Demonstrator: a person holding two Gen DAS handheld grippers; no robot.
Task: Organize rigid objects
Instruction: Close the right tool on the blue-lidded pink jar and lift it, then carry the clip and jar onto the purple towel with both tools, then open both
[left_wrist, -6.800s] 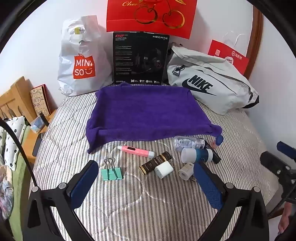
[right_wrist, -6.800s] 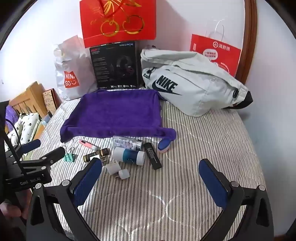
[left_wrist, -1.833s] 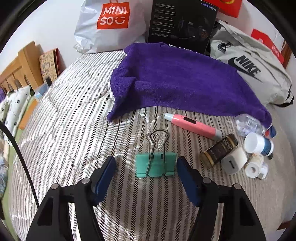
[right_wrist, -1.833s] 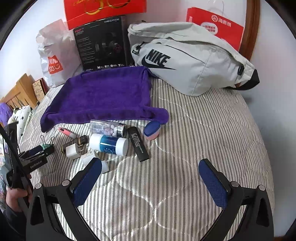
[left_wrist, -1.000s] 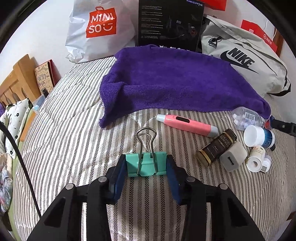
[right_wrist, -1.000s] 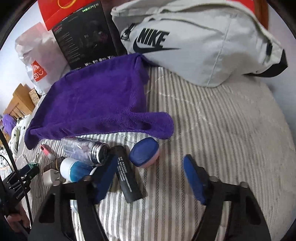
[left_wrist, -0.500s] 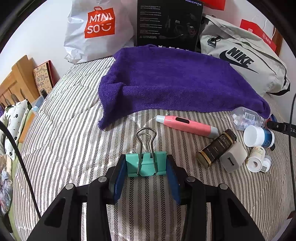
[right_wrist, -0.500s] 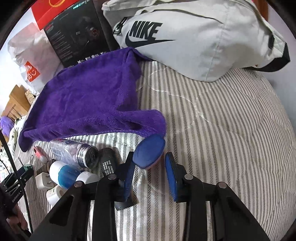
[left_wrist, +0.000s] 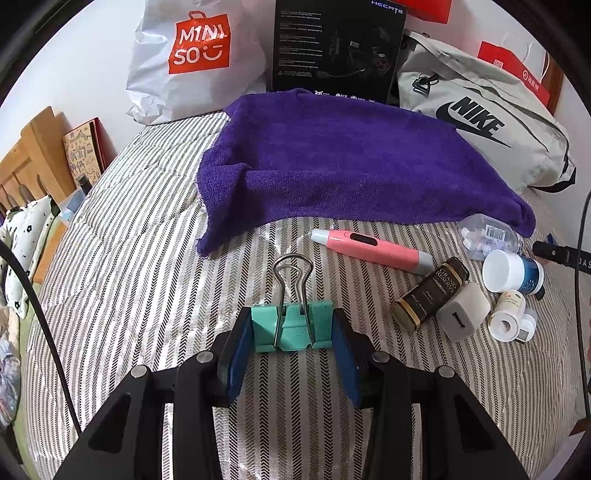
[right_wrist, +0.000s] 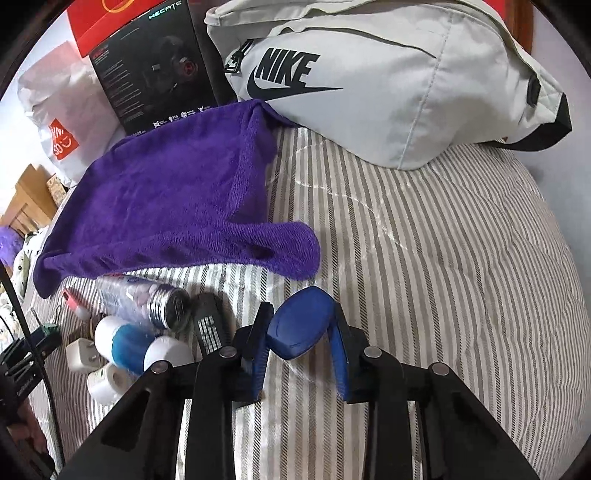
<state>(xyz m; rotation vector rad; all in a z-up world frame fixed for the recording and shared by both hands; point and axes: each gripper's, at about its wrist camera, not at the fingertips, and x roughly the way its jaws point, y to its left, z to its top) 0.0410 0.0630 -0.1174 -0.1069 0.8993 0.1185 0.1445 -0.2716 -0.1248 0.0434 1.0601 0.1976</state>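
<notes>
- Left gripper (left_wrist: 292, 328), black with blue pads, squeezed tight on a mint-green metal binder clip (left_wrist: 291, 326) with silver wire handles — pads touching both sides of the clip, handles pointing to the far side.
- Clip low over the grey-and-white striped quilt (left_wrist: 147, 258), near the middle, on the near side of the purple fluffy towel (left_wrist: 351, 170).
- Right gripper (right_wrist: 300, 330), same black and blue kind, closed in on a dark blue rounded cap-shaped thing (right_wrist: 301, 323) — both pads touching its sides.
- Blue rounded thing just on the near side of the towel's drooping corner, on the striped quilt.
- Right of the clip: a pink pen-shaped tool with a grey tip (left_wrist: 369, 249), lying flat just near the towel's edge.
- Farther right, close together: a small dark brown bottle with gold bands (left_wrist: 430, 291), a white square plug charger (left_wrist: 463, 312), a white tub with a blue label (left_wrist: 513, 271), a clear bottle of white pills (left_wrist: 487, 236), a small white roll-shaped thing (left_wrist: 508, 319).
- Beside the right gripper's left pad: a flat black bar-shaped thing (right_wrist: 208, 325), partly hidden.
- Far side, along the wall: a white plastic shopping bag with an orange square (left_wrist: 192, 55), a tall black box (left_wrist: 336, 48), a light grey cloth bag with a black logo (left_wrist: 487, 125).
- Far left: a wooden bed frame (left_wrist: 29, 162).
</notes>
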